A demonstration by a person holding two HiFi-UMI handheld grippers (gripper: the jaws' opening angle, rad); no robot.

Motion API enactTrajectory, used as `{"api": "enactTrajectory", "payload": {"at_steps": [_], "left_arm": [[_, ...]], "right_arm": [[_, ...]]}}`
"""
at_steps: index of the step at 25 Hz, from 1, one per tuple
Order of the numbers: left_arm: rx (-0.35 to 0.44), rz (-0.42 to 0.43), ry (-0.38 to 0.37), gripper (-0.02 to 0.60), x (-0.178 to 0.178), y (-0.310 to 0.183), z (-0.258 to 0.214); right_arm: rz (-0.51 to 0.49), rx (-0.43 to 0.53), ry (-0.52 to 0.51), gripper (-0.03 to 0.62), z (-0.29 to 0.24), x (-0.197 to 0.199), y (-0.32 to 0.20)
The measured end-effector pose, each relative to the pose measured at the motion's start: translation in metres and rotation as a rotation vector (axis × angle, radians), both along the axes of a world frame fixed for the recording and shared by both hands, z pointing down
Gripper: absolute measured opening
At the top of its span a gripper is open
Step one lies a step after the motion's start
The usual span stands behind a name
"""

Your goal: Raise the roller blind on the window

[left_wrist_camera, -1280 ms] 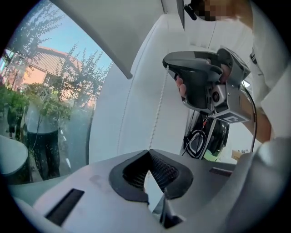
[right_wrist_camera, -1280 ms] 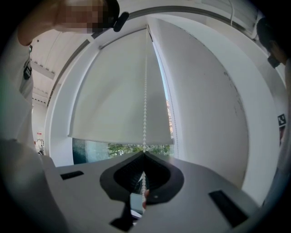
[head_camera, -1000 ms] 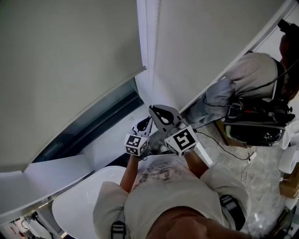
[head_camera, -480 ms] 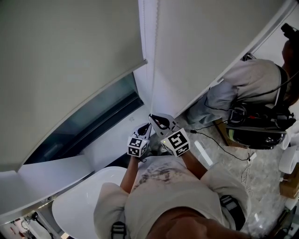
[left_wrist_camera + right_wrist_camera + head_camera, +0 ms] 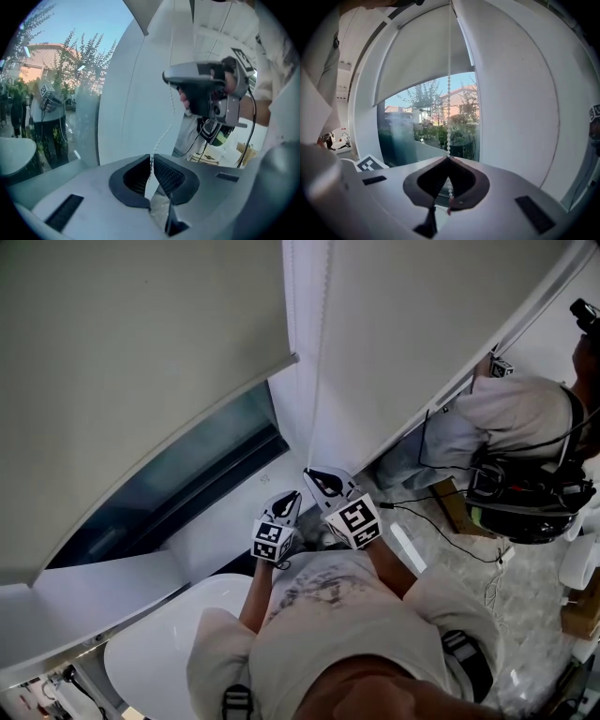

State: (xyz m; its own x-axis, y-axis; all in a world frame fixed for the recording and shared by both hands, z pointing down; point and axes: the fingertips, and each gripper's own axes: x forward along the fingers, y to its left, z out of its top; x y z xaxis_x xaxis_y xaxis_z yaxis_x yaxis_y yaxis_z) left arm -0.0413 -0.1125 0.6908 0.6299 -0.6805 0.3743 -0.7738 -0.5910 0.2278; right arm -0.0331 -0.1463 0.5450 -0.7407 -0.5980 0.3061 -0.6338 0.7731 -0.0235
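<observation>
The grey roller blind (image 5: 141,352) hangs partway down the window, with a strip of dark glass (image 5: 178,474) showing below its bottom bar. Its white bead chain (image 5: 314,390) drops beside the white frame to both grippers. In the head view my left gripper (image 5: 287,505) sits just below and left of my right gripper (image 5: 323,482). The left gripper (image 5: 151,159) is shut on the bead chain (image 5: 169,103), and the right gripper's body (image 5: 206,91) shows above it. The right gripper (image 5: 448,158) is also shut on the bead chain (image 5: 449,84), under the blind (image 5: 424,51).
Another person (image 5: 511,418) with cabled gear crouches at the right, close to the wall. Cables (image 5: 450,531) and a cardboard box (image 5: 455,502) lie on the floor there. A white rounded surface (image 5: 159,648) is at the lower left, against the window sill (image 5: 94,587).
My right gripper has come down along the chain, closer to the left one. The blind's bottom bar stands slightly higher and more glass shows. The left gripper has barely moved.
</observation>
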Motion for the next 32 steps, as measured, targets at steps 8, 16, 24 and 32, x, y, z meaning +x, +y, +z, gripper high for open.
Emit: {"api": "enactTrajectory", "payload": {"at_steps": [8, 16, 24, 32], "left_arm": [[0.189, 0.004, 0.126, 0.077, -0.02, -0.019, -0.128], [0.358, 0.064, 0.183, 0.086, -0.014, -0.038, -0.257], [0.476, 0.131, 0.195, 0.091, 0.01, -0.051, -0.343], [0.554, 0.138, 0.202, 0.078, 0.03, -0.065, -0.405]], "right_arm": [[0.006, 0.005, 0.003, 0.061, 0.006, -0.007, -0.015], [0.002, 0.007, 0.003, 0.061, 0.006, -0.007, -0.013], [0.0, 0.013, -0.009, 0.061, 0.001, 0.002, -0.012], [-0.016, 0.024, -0.012, 0.061, -0.011, 0.008, -0.008]]}}
